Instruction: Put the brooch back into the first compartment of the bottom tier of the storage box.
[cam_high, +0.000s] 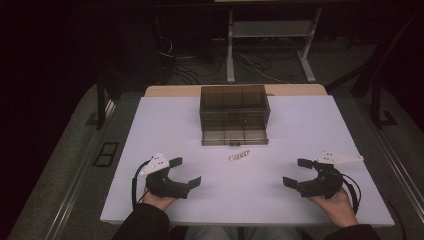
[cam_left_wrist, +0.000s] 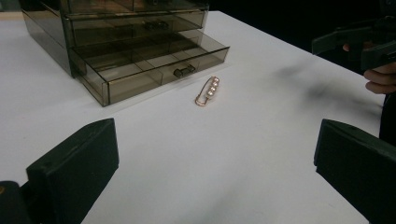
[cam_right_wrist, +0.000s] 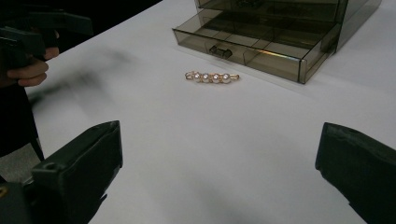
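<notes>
Apparently level, the pearl pin (cam_high: 239, 156) lies lengthwise along the open drawer (cam_high: 235, 138).

No readable text, labels, brands, numbers or signs anywhere

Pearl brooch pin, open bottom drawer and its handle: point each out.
Pearl brooch pin (cam_right_wrist: 212, 77), right gripper view, on the middle pearls.
Open bottom drawer (cam_left_wrist: 140, 81), left gripper view, on its front wall.
Drawer handle (cam_left_wrist: 184, 71), left gripper view, on the dark pull.
</notes>
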